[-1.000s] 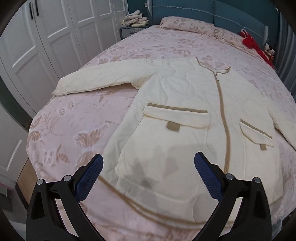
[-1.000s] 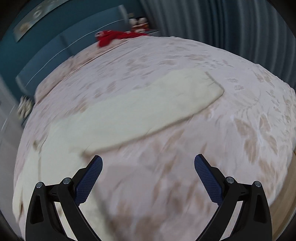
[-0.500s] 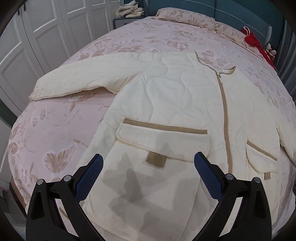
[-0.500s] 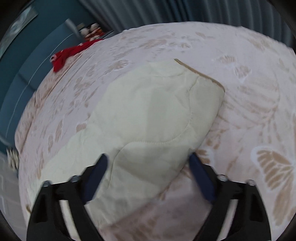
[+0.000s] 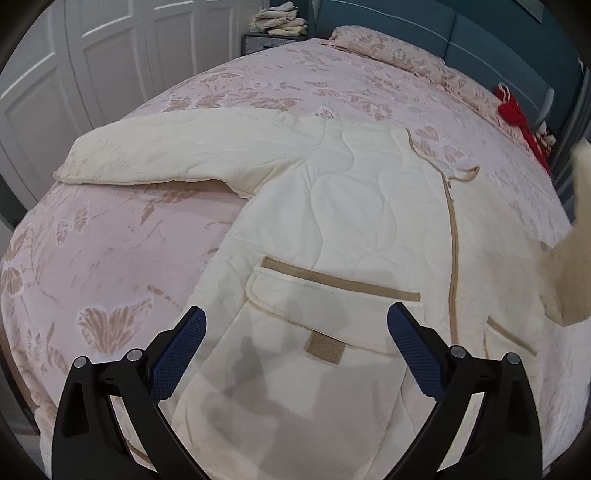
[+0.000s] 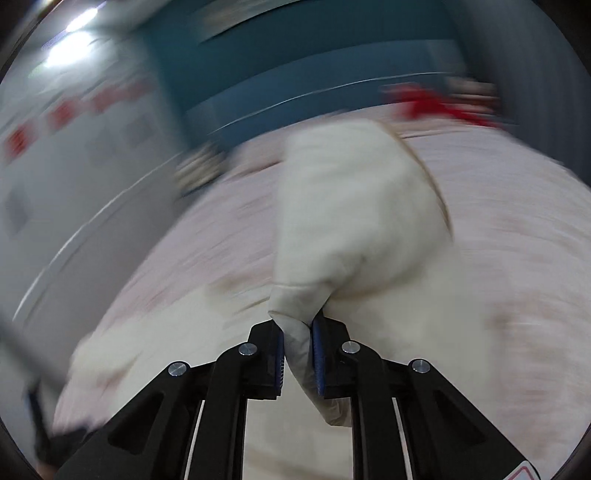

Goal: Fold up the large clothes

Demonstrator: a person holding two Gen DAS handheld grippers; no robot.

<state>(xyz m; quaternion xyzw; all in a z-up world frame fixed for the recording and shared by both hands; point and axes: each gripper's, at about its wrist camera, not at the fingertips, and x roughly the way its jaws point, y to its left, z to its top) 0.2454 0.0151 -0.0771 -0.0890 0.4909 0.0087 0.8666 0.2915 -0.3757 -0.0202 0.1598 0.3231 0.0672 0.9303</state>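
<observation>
A cream quilted jacket (image 5: 354, 206) with tan trim lies front up on the bed, its left sleeve (image 5: 177, 151) stretched out to the left. My left gripper (image 5: 295, 354) is open and empty, hovering over the jacket's lower left pocket (image 5: 325, 314). My right gripper (image 6: 297, 354) is shut on the jacket's right sleeve (image 6: 354, 214) and holds it lifted off the bed; that view is blurred by motion. The lifted sleeve shows at the right edge of the left wrist view (image 5: 576, 258).
The pink floral bedspread (image 5: 110, 266) covers the bed. White wardrobe doors (image 5: 92, 55) stand at the left. A nightstand with folded clothes (image 5: 277, 22), a teal headboard (image 5: 480, 44) and a red item (image 5: 513, 114) are at the back.
My right gripper closed on the right sleeve and lifted it, swinging fast. My left gripper moved in lower over the jacket's pocket and stayed open.
</observation>
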